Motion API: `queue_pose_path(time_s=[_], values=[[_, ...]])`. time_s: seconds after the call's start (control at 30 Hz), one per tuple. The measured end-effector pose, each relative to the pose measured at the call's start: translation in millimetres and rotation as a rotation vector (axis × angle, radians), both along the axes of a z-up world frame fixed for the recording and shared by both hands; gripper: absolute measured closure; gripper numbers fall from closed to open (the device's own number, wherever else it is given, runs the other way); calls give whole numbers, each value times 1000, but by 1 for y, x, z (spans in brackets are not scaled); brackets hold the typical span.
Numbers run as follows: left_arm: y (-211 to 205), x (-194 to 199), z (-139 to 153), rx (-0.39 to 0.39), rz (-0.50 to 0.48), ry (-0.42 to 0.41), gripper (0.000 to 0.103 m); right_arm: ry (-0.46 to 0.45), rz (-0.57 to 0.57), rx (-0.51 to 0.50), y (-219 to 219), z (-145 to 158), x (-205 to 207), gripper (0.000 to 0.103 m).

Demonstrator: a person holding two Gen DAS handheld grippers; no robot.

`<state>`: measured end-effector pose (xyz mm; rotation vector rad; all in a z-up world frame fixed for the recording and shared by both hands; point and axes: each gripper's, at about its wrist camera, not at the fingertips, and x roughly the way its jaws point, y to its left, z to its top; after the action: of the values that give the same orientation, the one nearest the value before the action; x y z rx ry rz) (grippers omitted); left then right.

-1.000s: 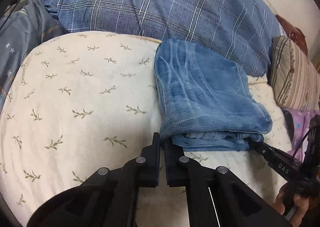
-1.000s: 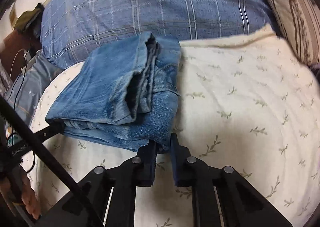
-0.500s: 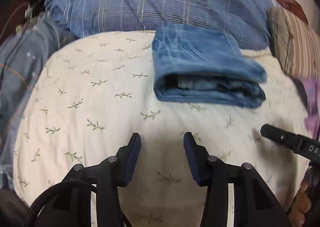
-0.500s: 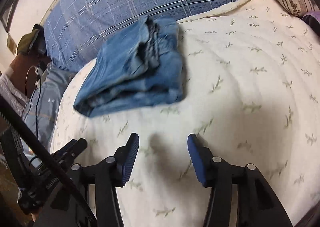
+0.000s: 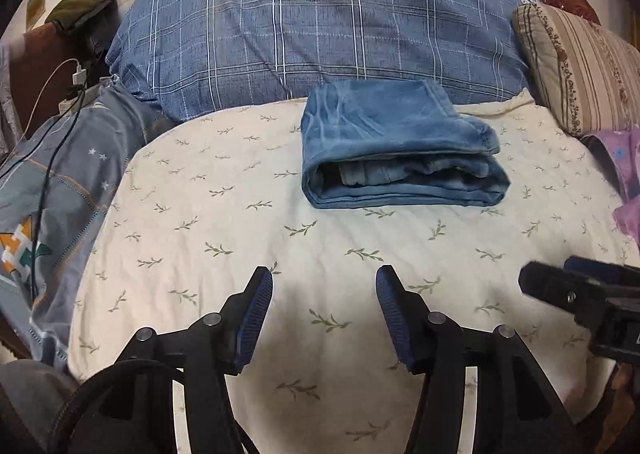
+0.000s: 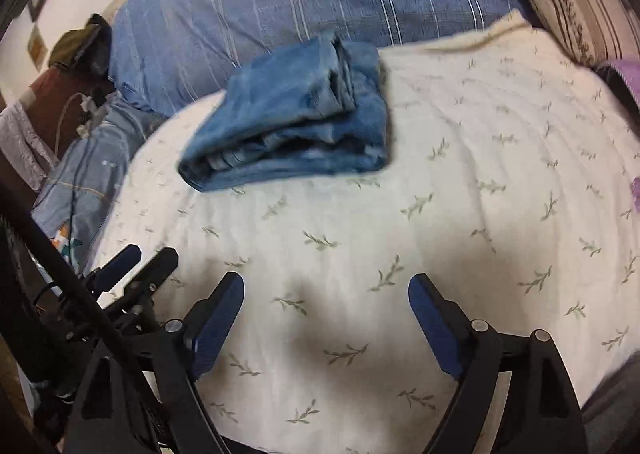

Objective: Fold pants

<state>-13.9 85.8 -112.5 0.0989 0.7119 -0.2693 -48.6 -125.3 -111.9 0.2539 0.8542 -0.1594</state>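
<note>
The blue denim pants lie folded in a compact bundle at the far side of the cream leaf-print bed cover; they also show in the right wrist view. My left gripper is open and empty, well back from the pants over the cover. My right gripper is open and empty, also back from the pants. The right gripper shows at the right edge of the left wrist view. The left gripper shows at the lower left of the right wrist view.
A large blue plaid pillow lies behind the pants. A striped beige pillow is at the right, purple cloth below it. A grey-blue quilt with charger cables lies at the left.
Both grippers let go of the pants, opened and drew back toward the near side of the bed. The folded pants stay lying on the cover.
</note>
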Motion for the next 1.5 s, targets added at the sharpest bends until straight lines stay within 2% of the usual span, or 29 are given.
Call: queue_pose_path(time_s=[0.1, 0.23, 0.37, 0.6, 0.8, 1.0, 1.17, 1.5], values=[[5, -10, 12, -14, 4, 40, 49, -43, -17, 15, 2, 14, -10, 17], [12, -28, 39, 1, 57, -31, 47, -82, -18, 15, 4, 36, -21, 17], [16, -40, 60, -10, 85, -33, 44, -108, -41, -39, 12, 57, -30, 17], [19, -49, 80, -9, 60, -16, 41, -109, -46, -14, 17, 67, -35, 17], [26, -44, 87, -34, 40, 26, 41, -104, -36, -49, 27, 68, -36, 17], [29, -46, 94, -18, 41, -14, 41, -103, -38, -80, 34, 71, -36, 17], [31, -47, 90, -41, 47, -4, 40, -92, -49, -102, 35, 71, -35, 17], [27, -45, 87, -26, 23, -9, 40, -95, -72, -113, 32, 74, -37, 17]])
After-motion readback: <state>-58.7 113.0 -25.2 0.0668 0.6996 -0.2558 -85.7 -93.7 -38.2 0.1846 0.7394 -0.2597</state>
